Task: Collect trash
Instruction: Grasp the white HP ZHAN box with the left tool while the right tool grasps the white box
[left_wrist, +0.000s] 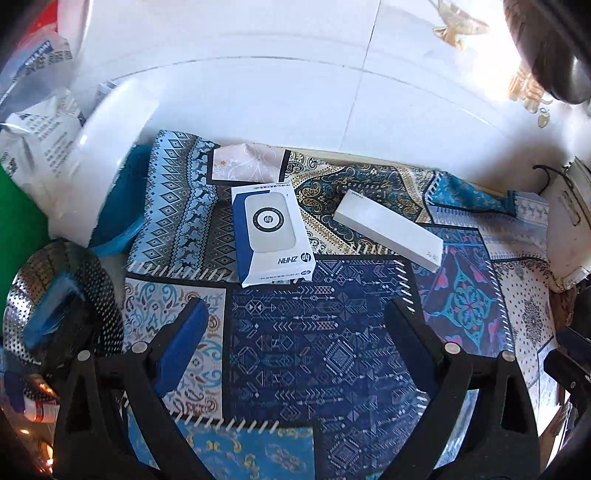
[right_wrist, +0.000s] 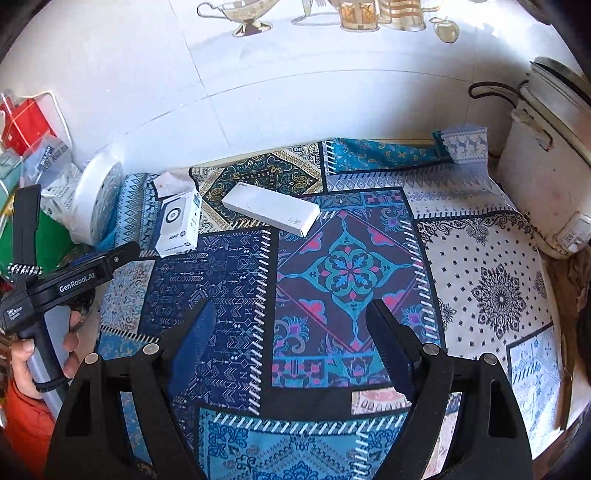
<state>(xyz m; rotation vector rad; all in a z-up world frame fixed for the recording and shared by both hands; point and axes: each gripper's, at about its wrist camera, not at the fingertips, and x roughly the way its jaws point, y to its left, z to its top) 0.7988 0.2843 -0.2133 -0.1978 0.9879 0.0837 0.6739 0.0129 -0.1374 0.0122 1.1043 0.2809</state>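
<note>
**2 boxes on the patterned cloth, both grippers spread and empty**

The left gripper (left_wrist: 297, 317) hangs over the dark blue patch of the patterned cloth (left_wrist: 321, 354), its jaws spread wide with nothing between them. Just beyond its fingertips lies a blue and white box (left_wrist: 271, 232) with a round logo on its face, flat on the cloth. To the right of that box, near it but apart, a long white box (left_wrist: 388, 230) lies at a slant.

The right gripper (right_wrist: 291, 325) is also spread and empty, above the seam between the dark blue patch and the purple flower patch. From its view the long white box (right_wrist: 271, 214) sits ahead, and the blue and white box (right_wrist: 179, 225) further left, near a white round container (right_wrist: 98, 199) lying on its side. A hand (right_wrist: 44, 354) grips the handle of the left gripper at the left edge. A white cooker (right_wrist: 546, 177) stands at the right edge of the cloth, against a white tiled wall (right_wrist: 295, 92)
</note>
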